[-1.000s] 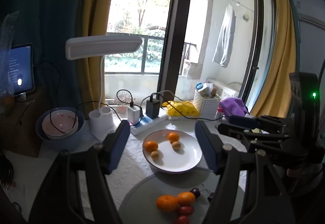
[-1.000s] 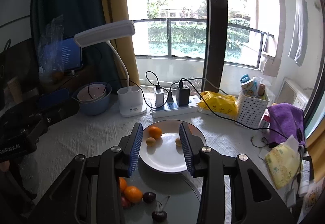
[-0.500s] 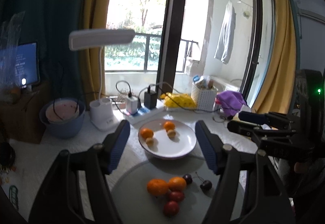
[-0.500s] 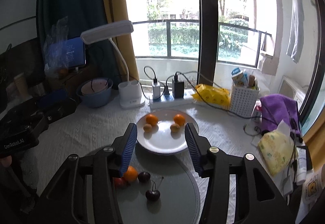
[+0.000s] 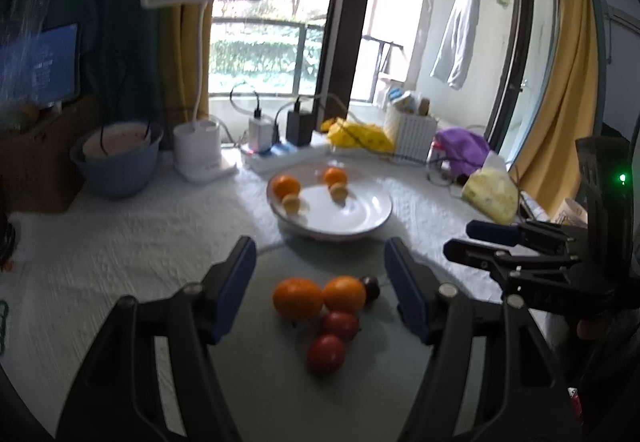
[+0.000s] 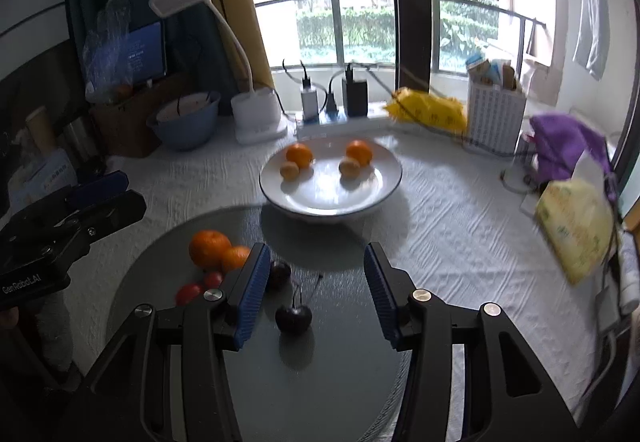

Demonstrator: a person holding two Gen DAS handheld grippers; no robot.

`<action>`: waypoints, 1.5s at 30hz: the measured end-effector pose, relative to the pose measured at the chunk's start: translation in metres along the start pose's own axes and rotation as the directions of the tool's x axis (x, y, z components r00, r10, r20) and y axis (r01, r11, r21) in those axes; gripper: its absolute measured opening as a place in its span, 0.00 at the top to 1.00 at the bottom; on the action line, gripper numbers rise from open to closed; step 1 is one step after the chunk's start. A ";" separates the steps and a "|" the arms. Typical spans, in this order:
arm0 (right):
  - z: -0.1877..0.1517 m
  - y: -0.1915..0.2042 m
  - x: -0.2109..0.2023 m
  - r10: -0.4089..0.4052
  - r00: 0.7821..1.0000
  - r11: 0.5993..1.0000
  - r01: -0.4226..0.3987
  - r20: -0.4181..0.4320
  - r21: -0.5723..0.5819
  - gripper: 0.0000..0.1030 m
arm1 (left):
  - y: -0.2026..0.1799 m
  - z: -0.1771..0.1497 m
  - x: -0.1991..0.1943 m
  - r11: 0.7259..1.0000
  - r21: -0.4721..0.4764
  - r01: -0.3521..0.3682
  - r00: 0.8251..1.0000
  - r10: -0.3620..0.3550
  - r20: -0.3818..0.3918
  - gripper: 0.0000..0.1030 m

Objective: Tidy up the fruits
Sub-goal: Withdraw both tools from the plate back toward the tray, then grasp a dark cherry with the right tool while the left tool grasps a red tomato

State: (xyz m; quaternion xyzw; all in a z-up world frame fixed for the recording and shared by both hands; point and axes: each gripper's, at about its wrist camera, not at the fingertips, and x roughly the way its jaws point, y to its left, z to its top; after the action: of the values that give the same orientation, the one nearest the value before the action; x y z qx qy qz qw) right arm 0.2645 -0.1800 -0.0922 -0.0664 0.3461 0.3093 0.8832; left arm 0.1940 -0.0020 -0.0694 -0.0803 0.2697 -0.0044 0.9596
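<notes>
A white plate (image 5: 360,219) (image 6: 384,185) holds two oranges (image 6: 299,155) and two small yellow fruits (image 6: 349,166). On the round grey mat (image 5: 280,374) (image 6: 160,242) lie two oranges (image 5: 298,298) (image 6: 209,248), two red tomatoes (image 5: 326,354) (image 6: 189,293) and dark cherries (image 6: 294,317). My left gripper (image 5: 320,282) is open and empty above the mat's oranges. My right gripper (image 6: 314,284) is open and empty above the cherries.
A white desk lamp (image 6: 256,113), a blue bowl (image 5: 116,165), a power strip with chargers (image 6: 340,117), a yellow bag (image 6: 428,109), a white basket (image 6: 494,117), purple cloth (image 6: 564,145) and a tissue pack (image 6: 576,226) ring the table's back and right.
Both grippers have pulled back and lowered toward the mat, so the loose fruit is now between the fingers. The right gripper has opened wider.
</notes>
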 end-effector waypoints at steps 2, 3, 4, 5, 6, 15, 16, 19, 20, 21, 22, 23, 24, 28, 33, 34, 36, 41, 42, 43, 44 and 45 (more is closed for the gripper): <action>-0.005 0.000 0.006 0.003 1.000 1.000 -0.003 -0.018 -0.005 0.50 | 0.001 -0.007 0.006 1.000 -0.004 -0.008 1.000 0.008 -0.027 0.34; -0.007 0.001 0.009 0.003 1.000 1.000 -0.004 -0.029 -0.011 0.50 | 0.002 -0.010 0.010 1.000 -0.008 -0.008 0.999 0.008 -0.041 0.34; -0.009 0.002 0.013 0.006 0.999 1.000 -0.007 -0.041 -0.019 0.50 | 0.002 -0.013 0.012 1.000 -0.010 -0.008 0.999 0.007 -0.052 0.34; -0.010 0.003 0.015 0.007 0.999 1.000 -0.009 -0.048 -0.026 0.50 | 0.002 -0.016 0.015 1.000 -0.010 -0.006 0.998 0.006 -0.062 0.34; -0.012 0.005 0.018 0.003 0.998 0.999 -0.006 -0.062 -0.039 0.50 | 0.002 -0.018 0.017 1.000 -0.007 -0.006 0.997 0.005 -0.073 0.34; -0.026 0.017 0.044 0.019 0.984 0.995 -0.036 -0.175 -0.095 0.50 | 0.004 -0.039 0.032 1.000 -0.018 0.011 0.988 -0.014 -0.157 0.34; -0.028 0.017 0.046 0.018 0.983 0.995 -0.036 -0.182 -0.097 0.50 | 0.005 -0.041 0.034 1.000 -0.020 0.010 0.986 -0.014 -0.167 0.34; -0.031 0.018 0.052 0.007 0.978 0.994 -0.029 -0.206 -0.103 0.50 | 0.007 -0.045 0.042 1.000 -0.021 0.002 0.978 -0.006 -0.211 0.34; -0.032 0.018 0.054 0.007 0.977 0.994 -0.029 -0.213 -0.103 0.50 | 0.008 -0.046 0.044 1.000 -0.024 0.006 0.975 -0.011 -0.221 0.34; -0.033 0.018 0.057 0.006 0.975 0.994 -0.029 -0.221 -0.103 0.50 | 0.009 -0.047 0.046 1.000 -0.030 0.011 0.972 -0.018 -0.236 0.34; -0.034 0.019 0.058 0.008 0.974 0.994 -0.032 -0.226 -0.106 0.50 | 0.009 -0.049 0.049 1.000 -0.029 0.012 0.968 -0.018 -0.251 0.34; -0.034 0.020 0.059 0.009 0.972 0.993 -0.036 -0.233 -0.109 0.50 | 0.009 -0.050 0.050 1.000 -0.026 0.012 0.966 -0.019 -0.258 0.34; -0.035 0.021 0.061 0.009 0.971 0.993 -0.037 -0.238 -0.112 0.50 | 0.008 -0.050 0.052 1.000 -0.023 0.014 0.964 -0.019 -0.264 0.34; -0.037 0.023 0.065 0.003 0.968 0.991 -0.035 -0.250 -0.125 0.60 | 0.003 -0.052 0.058 1.000 0.003 0.022 0.955 -0.020 -0.296 0.34; -0.037 0.026 0.066 -0.009 0.969 0.990 -0.027 -0.246 -0.141 0.68 | 0.001 -0.056 0.063 1.000 0.016 0.012 0.944 -0.006 -0.329 0.35; -0.037 0.025 0.066 -0.008 0.969 0.990 -0.027 -0.245 -0.138 0.70 | 0.001 -0.056 0.063 1.000 0.017 0.016 0.943 -0.009 -0.331 0.35; -0.037 0.024 0.064 -0.004 0.969 0.990 -0.030 -0.246 -0.135 0.70 | 0.001 -0.057 0.063 1.000 0.015 0.022 0.944 -0.016 -0.330 0.43; -0.038 0.026 0.059 0.004 0.971 0.988 -0.041 -0.240 -0.149 0.70 | -0.002 -0.058 0.062 0.999 0.036 0.036 0.942 -0.022 -0.334 0.69; -0.038 0.027 0.057 0.003 0.972 0.988 -0.039 -0.235 -0.149 0.70 | -0.003 -0.058 0.061 0.999 0.037 0.038 0.942 -0.024 -0.336 0.70; -0.038 0.027 0.056 0.003 0.973 0.988 -0.038 -0.232 -0.147 0.70 | -0.003 -0.059 0.060 0.999 0.036 0.041 0.941 -0.026 -0.337 0.70; -0.037 0.027 0.054 0.004 0.973 0.988 -0.038 -0.229 -0.148 0.70 | -0.003 -0.059 0.060 0.999 0.028 0.046 0.940 -0.034 -0.339 0.70; -0.036 0.028 0.052 0.003 0.974 0.988 -0.038 -0.225 -0.150 0.70 | -0.003 -0.059 0.059 0.999 0.024 0.048 0.940 -0.037 -0.338 0.70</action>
State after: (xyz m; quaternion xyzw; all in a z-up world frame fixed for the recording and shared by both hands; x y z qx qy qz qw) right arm 0.2569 -0.1439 -0.1506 -0.1650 0.4191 0.3348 0.8277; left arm 0.2140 -0.0169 -0.1489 -0.0689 0.4283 -0.0433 0.9000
